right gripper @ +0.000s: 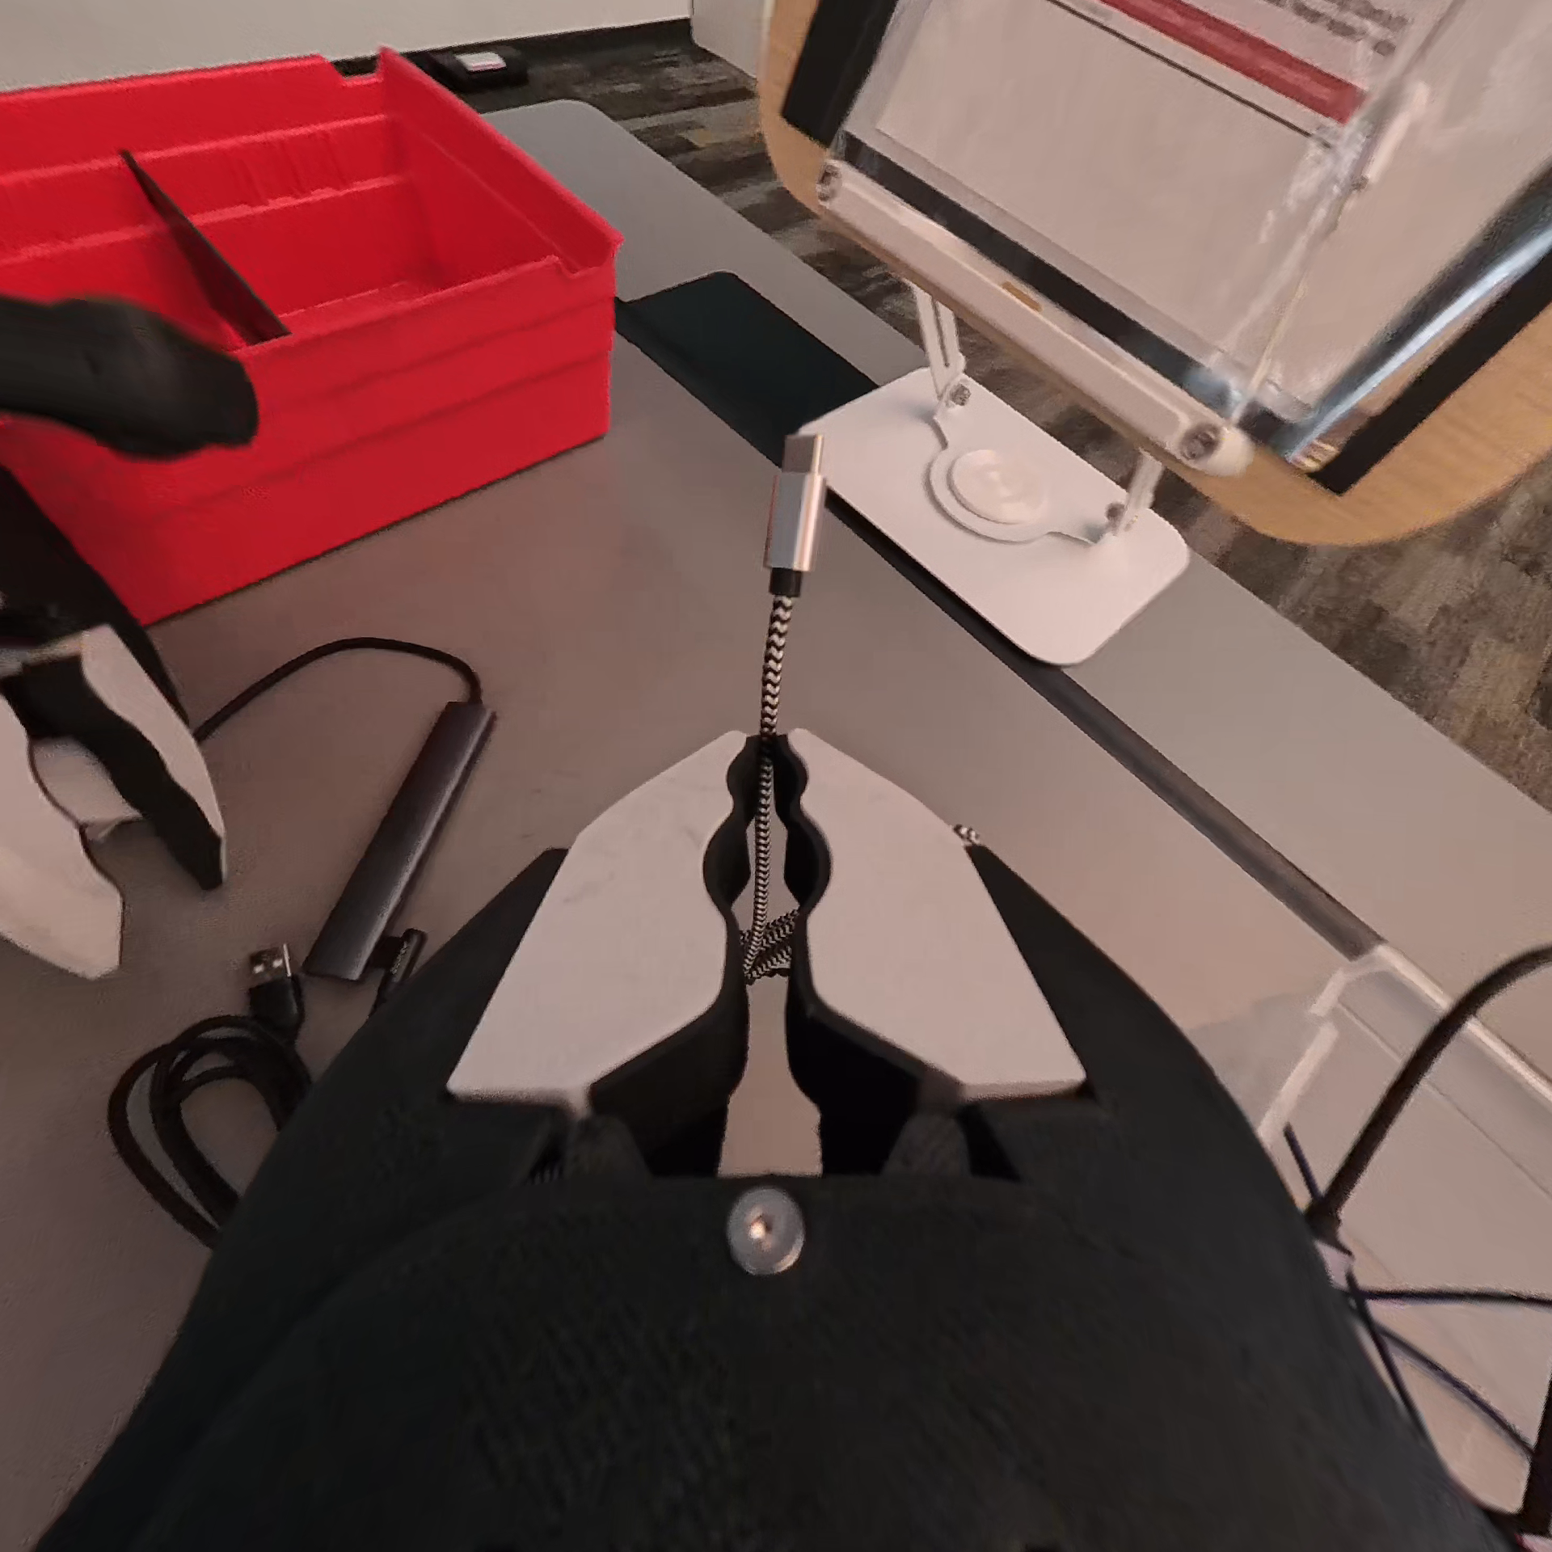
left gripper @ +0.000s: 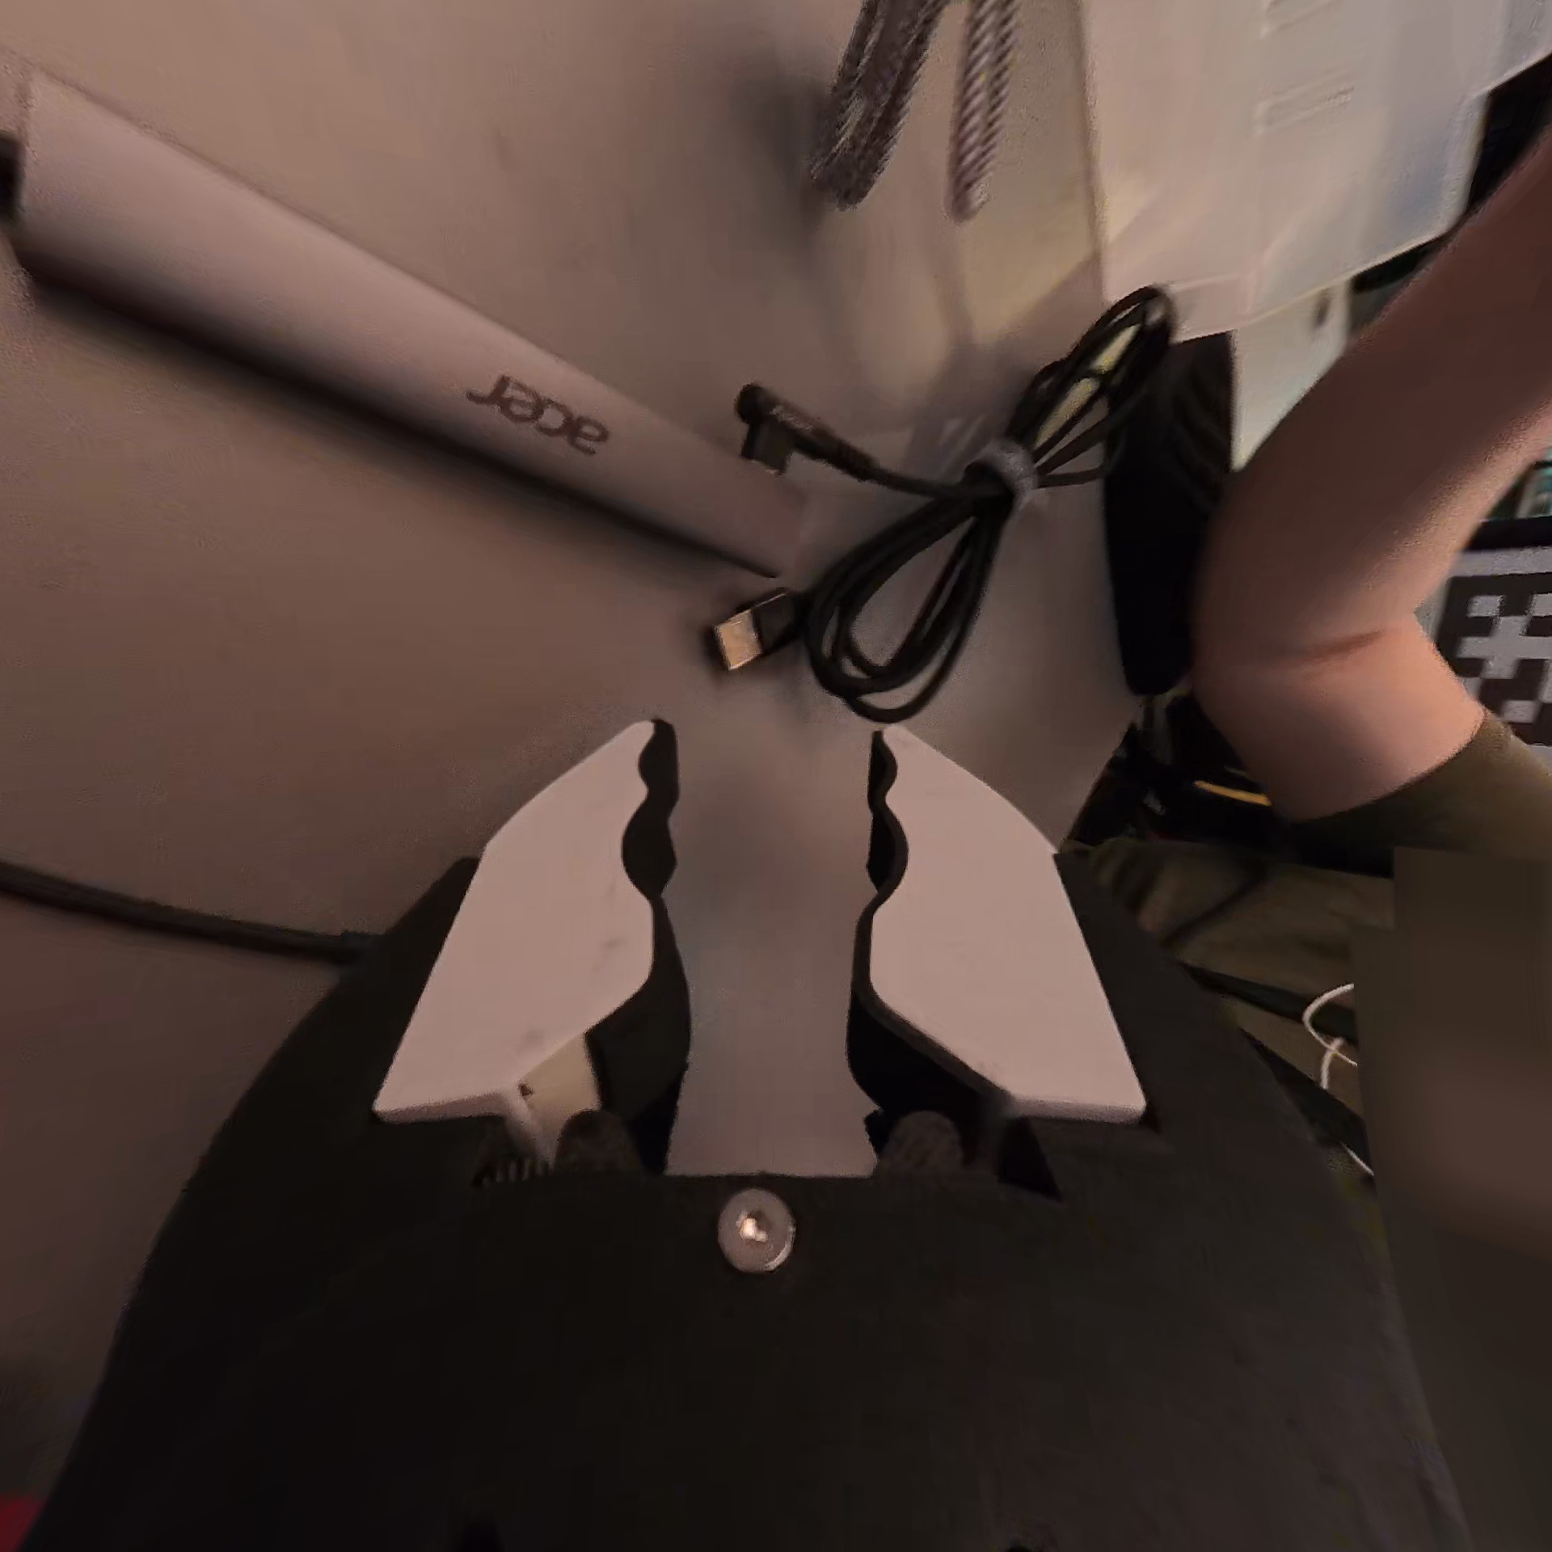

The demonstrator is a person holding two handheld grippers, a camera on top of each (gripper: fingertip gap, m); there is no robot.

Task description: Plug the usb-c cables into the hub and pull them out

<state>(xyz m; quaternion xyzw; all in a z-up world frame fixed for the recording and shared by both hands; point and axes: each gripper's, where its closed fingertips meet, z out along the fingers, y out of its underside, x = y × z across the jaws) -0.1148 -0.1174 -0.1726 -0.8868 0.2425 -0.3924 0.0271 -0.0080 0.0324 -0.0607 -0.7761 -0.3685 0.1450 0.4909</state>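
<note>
The hub is a long grey bar lying on the grey table; it also shows in the right wrist view at the left. My left gripper is open and empty, hovering short of the hub's near end; it shows in the right wrist view too. My right gripper is shut on a black-and-white braided cable, whose silver USB-C plug sticks up past the fingertips. A bundled black cable lies by the hub, with a USB-A plug and an angled plug beside the hub's end.
A red divided bin stands behind the hub. A white stand holding a clear sign frame sits at the table's right edge. The hub's own black lead loops on the table. A person's arm is at the right.
</note>
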